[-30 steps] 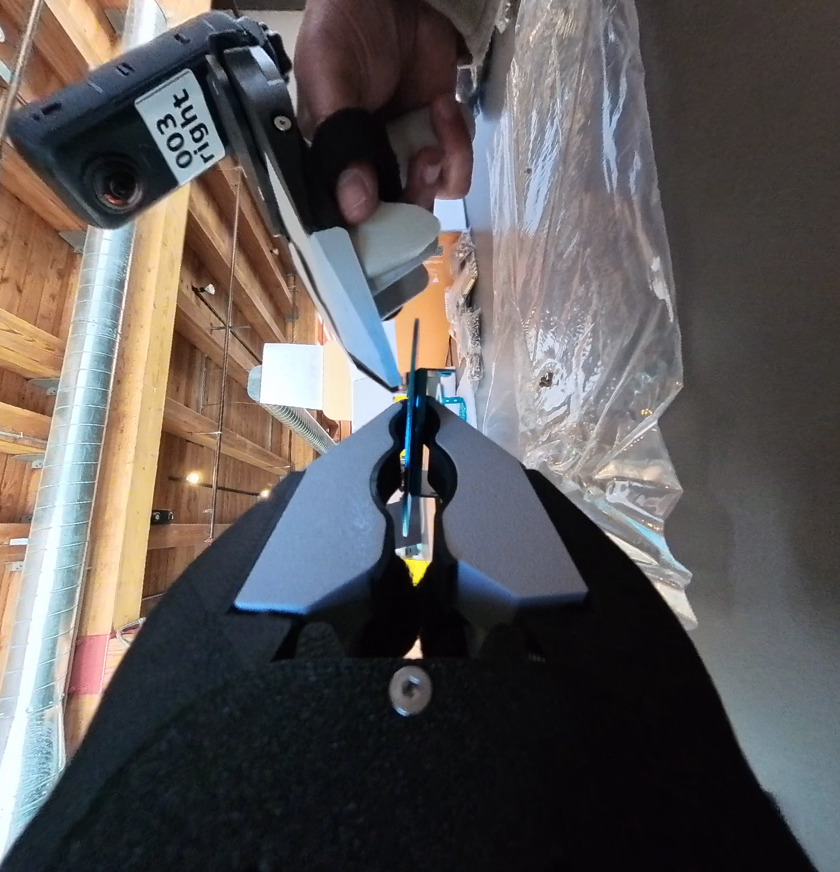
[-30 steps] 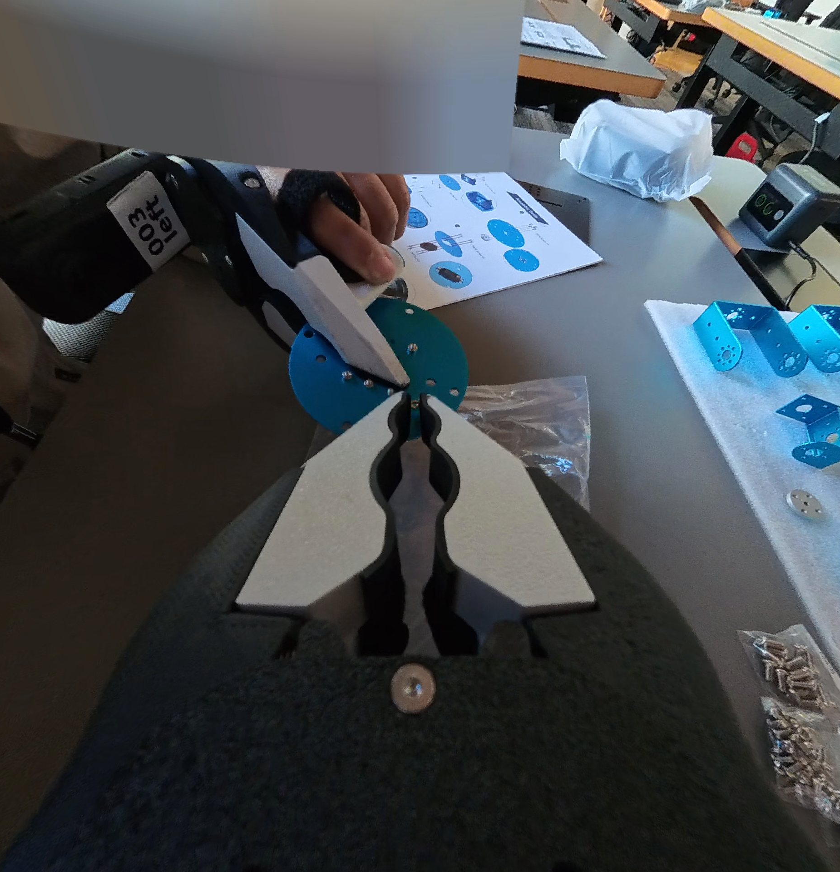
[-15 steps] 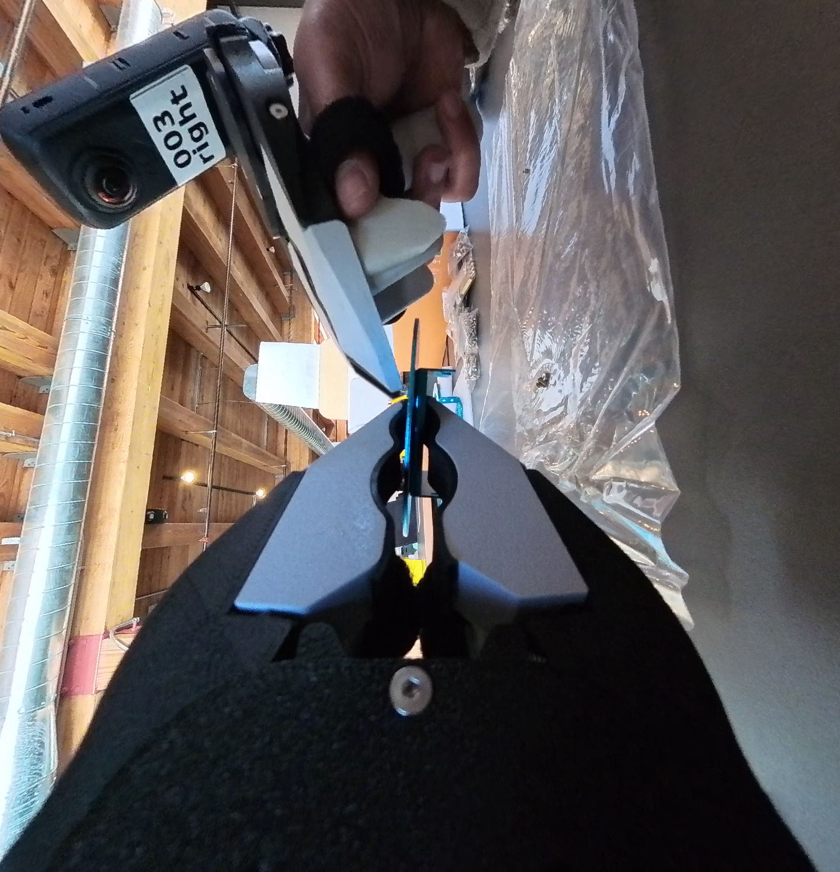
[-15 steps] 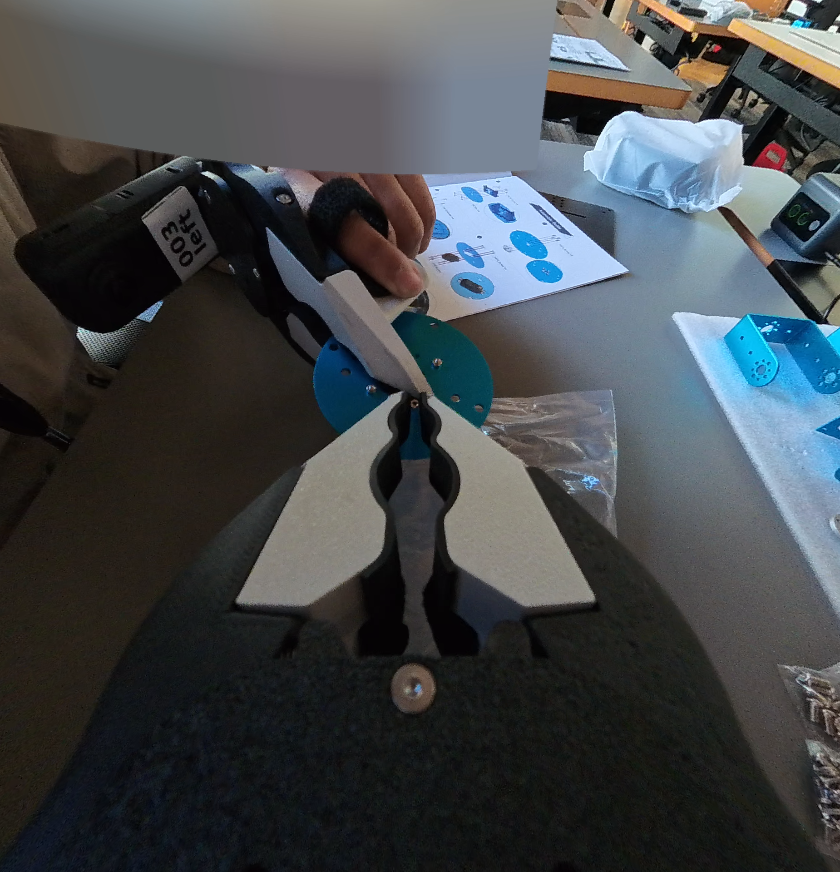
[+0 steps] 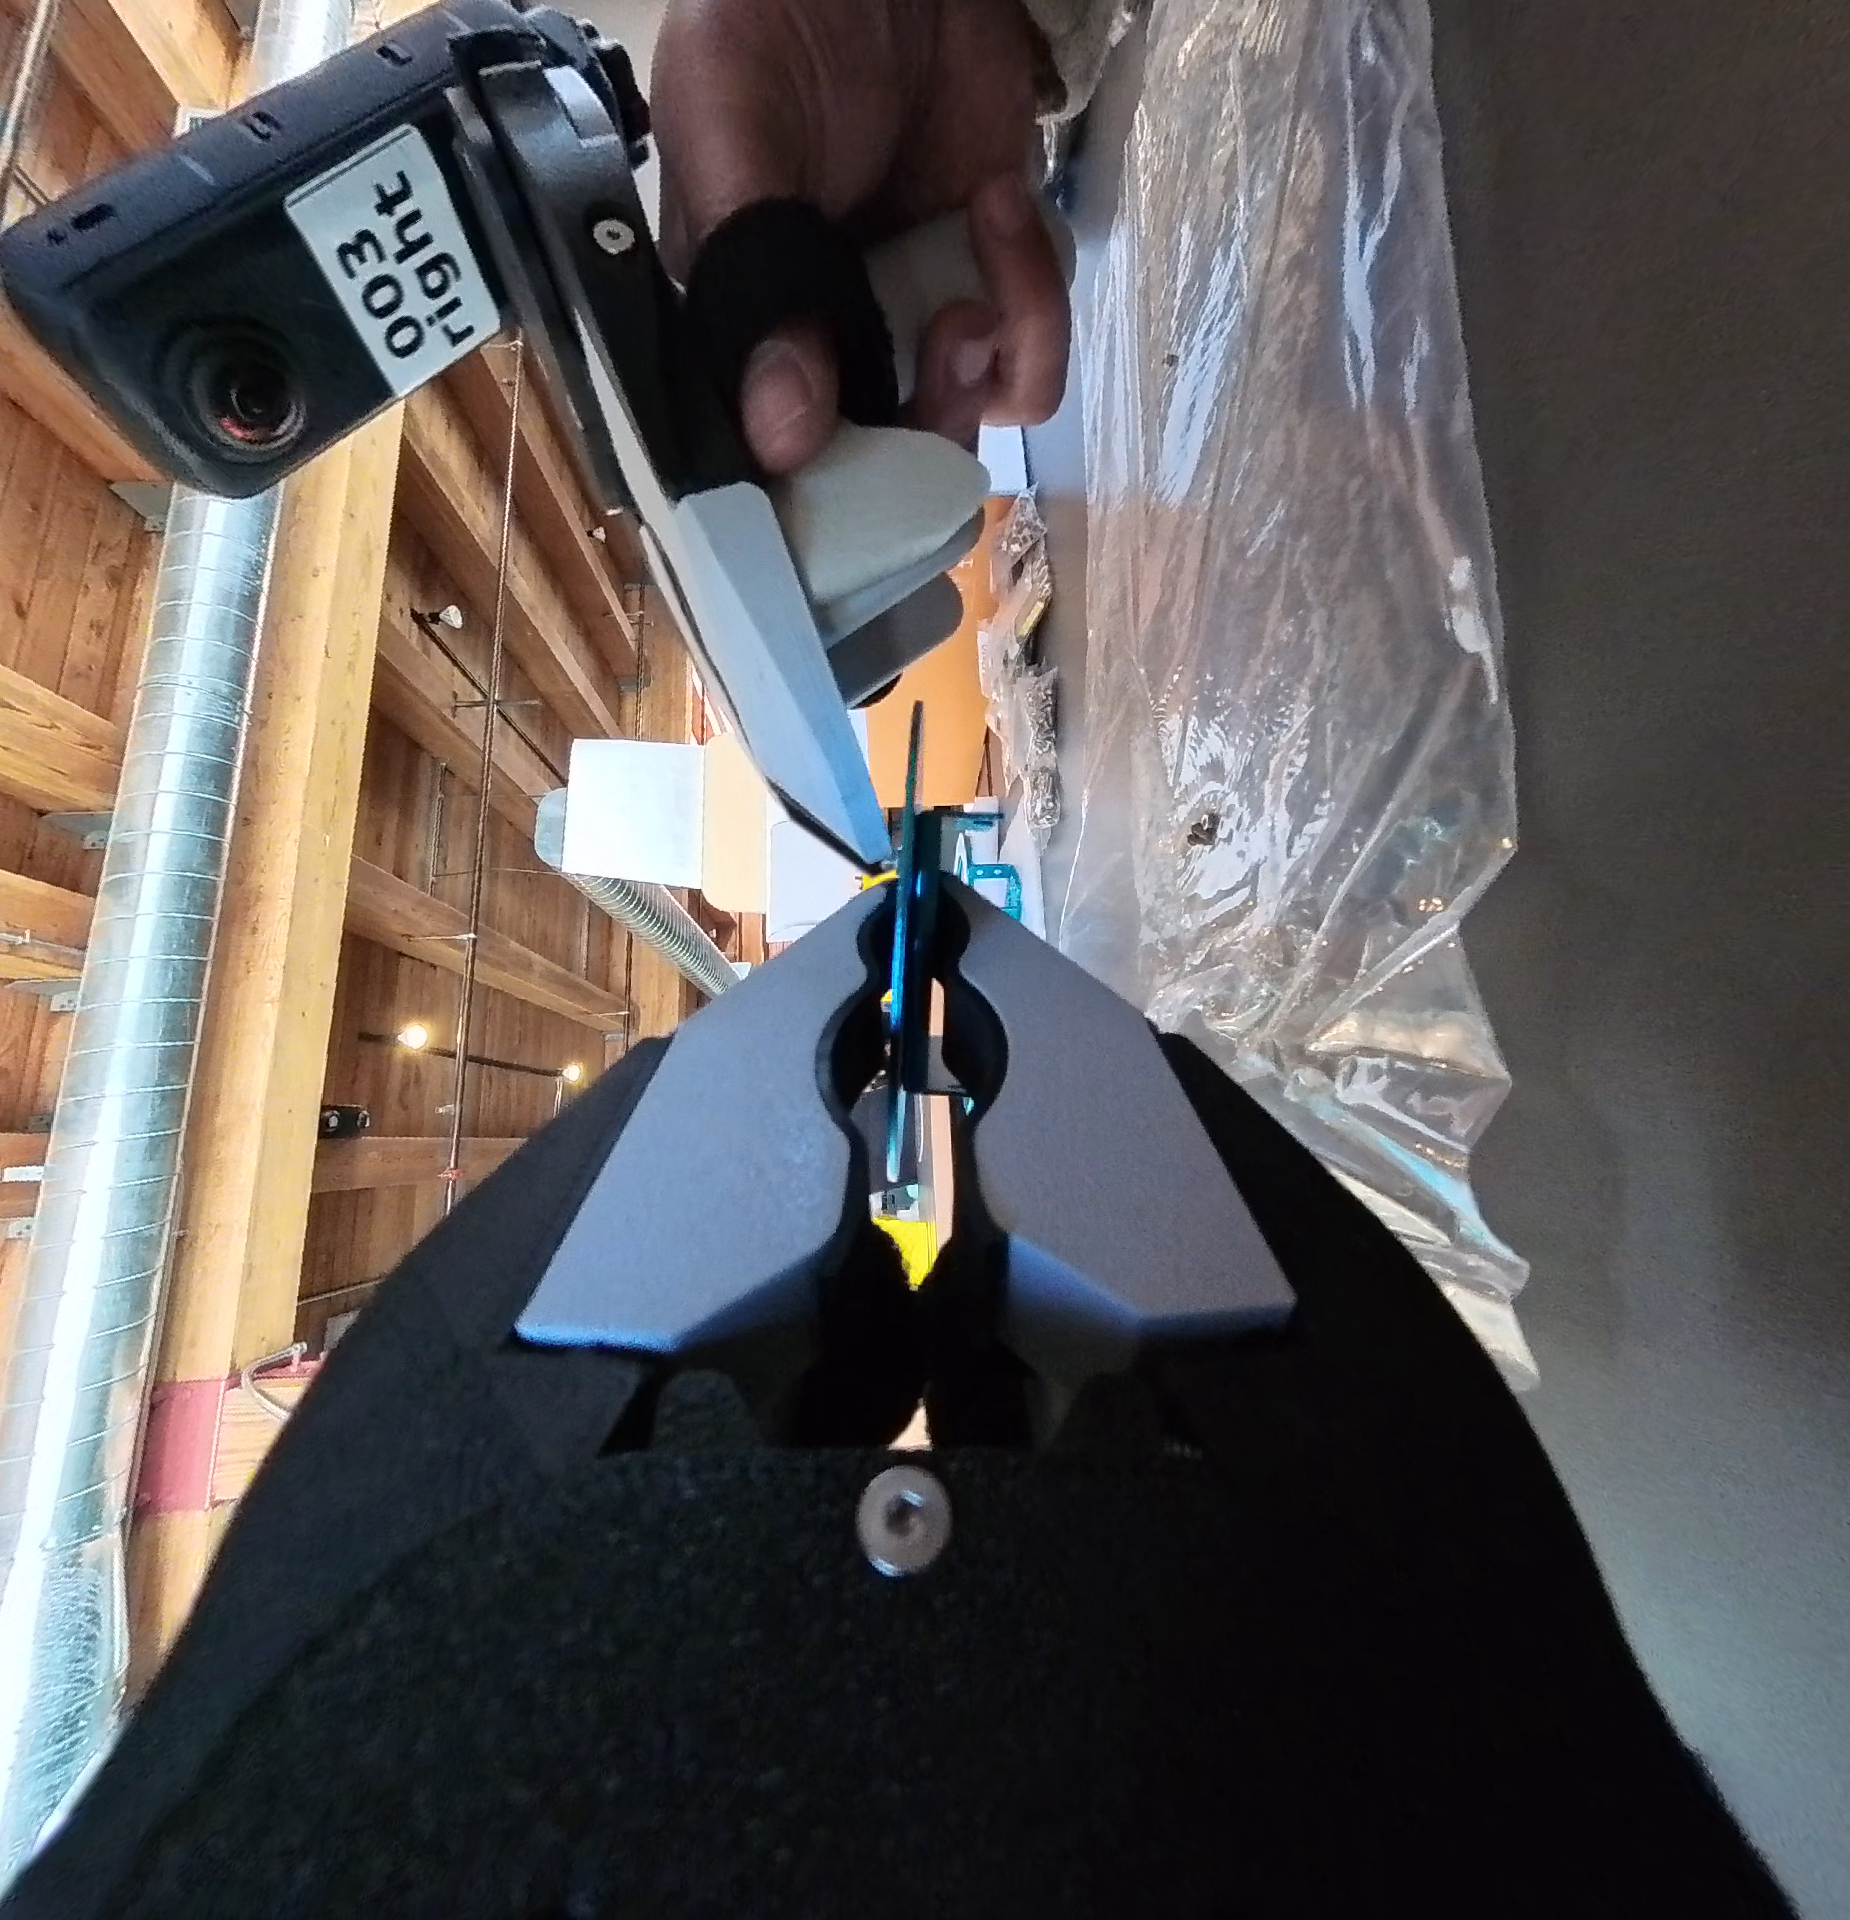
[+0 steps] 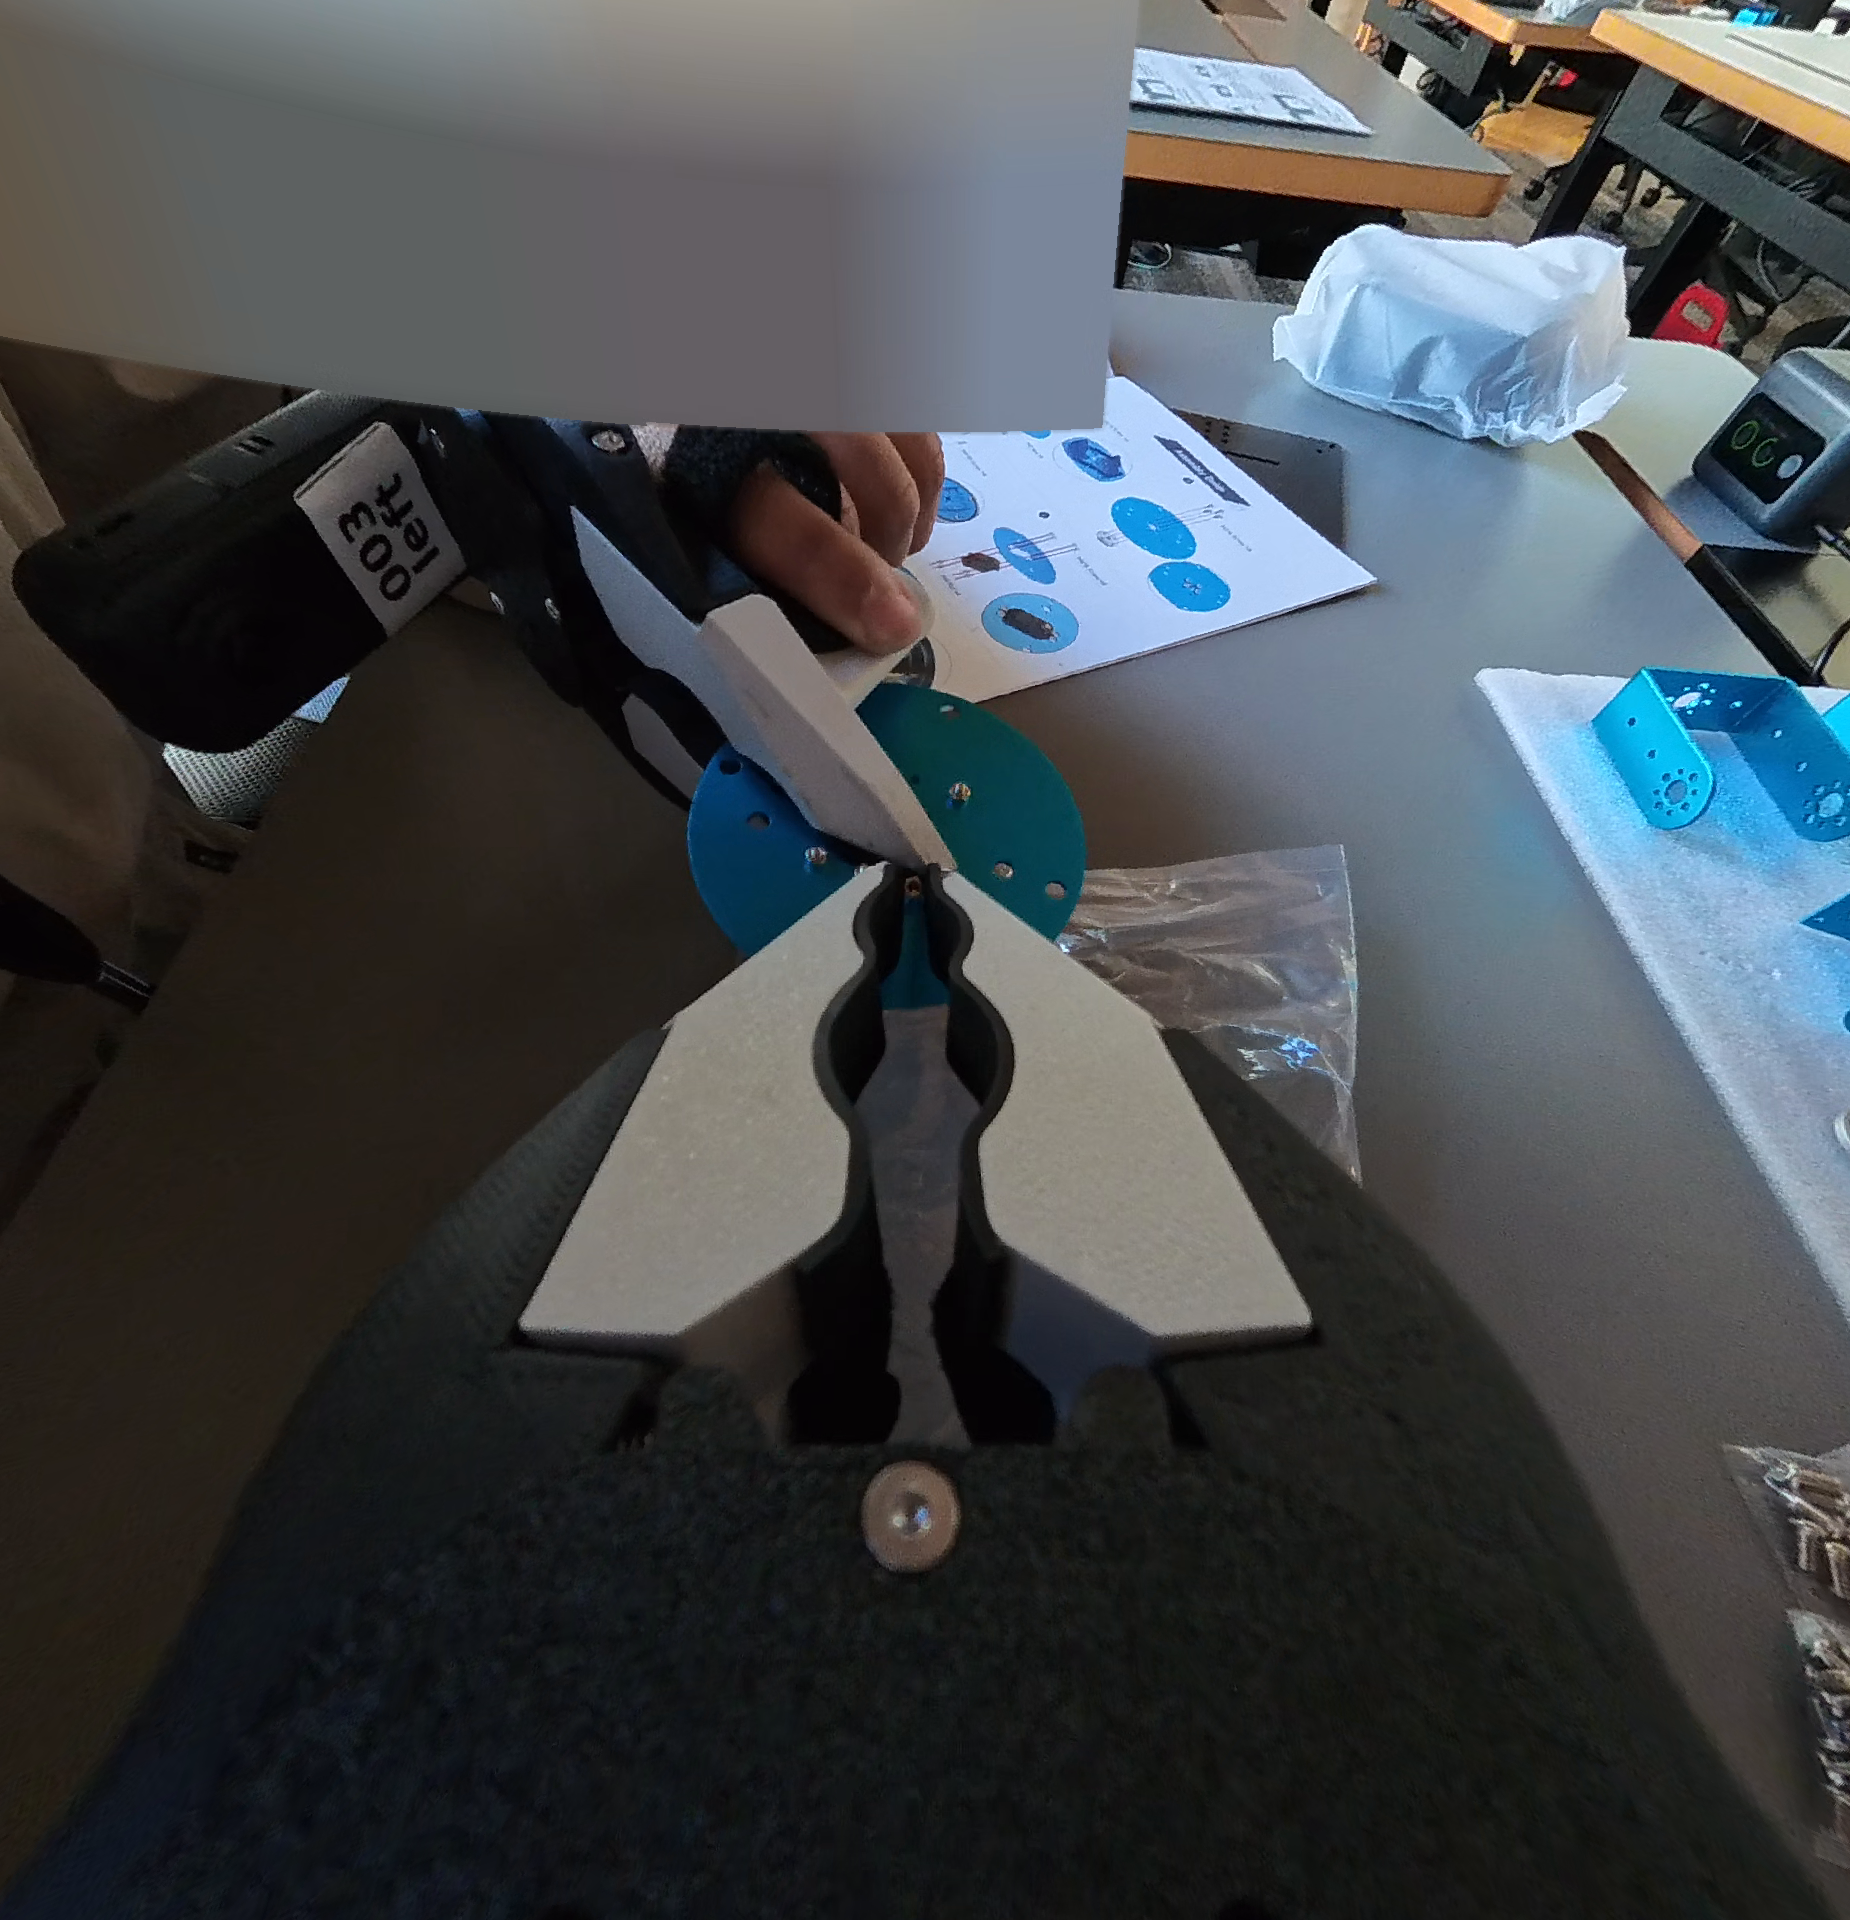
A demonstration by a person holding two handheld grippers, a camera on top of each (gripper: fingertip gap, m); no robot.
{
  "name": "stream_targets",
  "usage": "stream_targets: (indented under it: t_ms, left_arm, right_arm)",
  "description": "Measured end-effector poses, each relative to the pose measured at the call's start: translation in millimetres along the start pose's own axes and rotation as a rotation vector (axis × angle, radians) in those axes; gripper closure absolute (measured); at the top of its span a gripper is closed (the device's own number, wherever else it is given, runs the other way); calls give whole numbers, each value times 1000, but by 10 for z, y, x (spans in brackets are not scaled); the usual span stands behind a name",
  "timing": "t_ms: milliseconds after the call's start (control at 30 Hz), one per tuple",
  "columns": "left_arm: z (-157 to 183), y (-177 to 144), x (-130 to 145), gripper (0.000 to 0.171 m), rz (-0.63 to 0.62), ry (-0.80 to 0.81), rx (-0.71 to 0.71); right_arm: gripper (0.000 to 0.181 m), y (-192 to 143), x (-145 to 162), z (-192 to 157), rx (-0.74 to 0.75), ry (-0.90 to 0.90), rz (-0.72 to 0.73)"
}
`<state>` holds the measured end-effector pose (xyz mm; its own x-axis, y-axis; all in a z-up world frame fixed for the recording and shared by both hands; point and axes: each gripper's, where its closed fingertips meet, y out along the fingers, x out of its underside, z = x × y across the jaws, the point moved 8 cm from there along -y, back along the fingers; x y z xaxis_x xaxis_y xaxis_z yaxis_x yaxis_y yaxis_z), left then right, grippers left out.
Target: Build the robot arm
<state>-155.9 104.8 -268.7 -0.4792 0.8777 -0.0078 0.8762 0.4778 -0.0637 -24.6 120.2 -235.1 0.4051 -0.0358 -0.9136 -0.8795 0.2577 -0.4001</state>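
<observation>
My left gripper (image 5: 916, 896) is shut on a round blue disc (image 5: 905, 977) with several small holes, held edge-on above the grey table. In the right wrist view the disc (image 6: 994, 800) faces the camera and the left gripper's white finger (image 6: 796, 717) lies across it. My right gripper (image 6: 913, 883) is shut on a tiny brass part (image 6: 913, 886), with its tips against the disc's face. In the left wrist view the right gripper (image 5: 867, 854) comes in from the upper left and its tip touches the disc. A hand holds each gripper.
A clear plastic bag (image 6: 1233, 956) lies on the grey table (image 6: 1472, 1039) just under the disc. A printed sheet (image 6: 1129, 551) lies behind. A white foam pad (image 6: 1669, 935) with blue brackets (image 6: 1731, 748) is at the right, with bags of screws (image 6: 1825, 1558) in front. Both grippers' tips are close together, under 4 cm apart.
Both grippers stay shut and together at the disc. The right wrist view has drawn in slightly, so the disc and left gripper sit a little more to the right.
</observation>
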Motion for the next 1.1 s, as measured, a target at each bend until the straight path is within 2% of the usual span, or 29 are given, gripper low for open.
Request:
stream_targets:
  t_ms: [533,867,1100]
  left_arm:
    - [28,17,9,170,-14,13,12]
    - [108,103,29,170,-110,77,6]
    - [111,140,61,170,-159,62,7]
  right_arm:
    - [179,28,-8,-9,37,-15,-52]
    - [179,87,-24,26,140,107,-222]
    - [179,122,-27,61,207,191,-209]
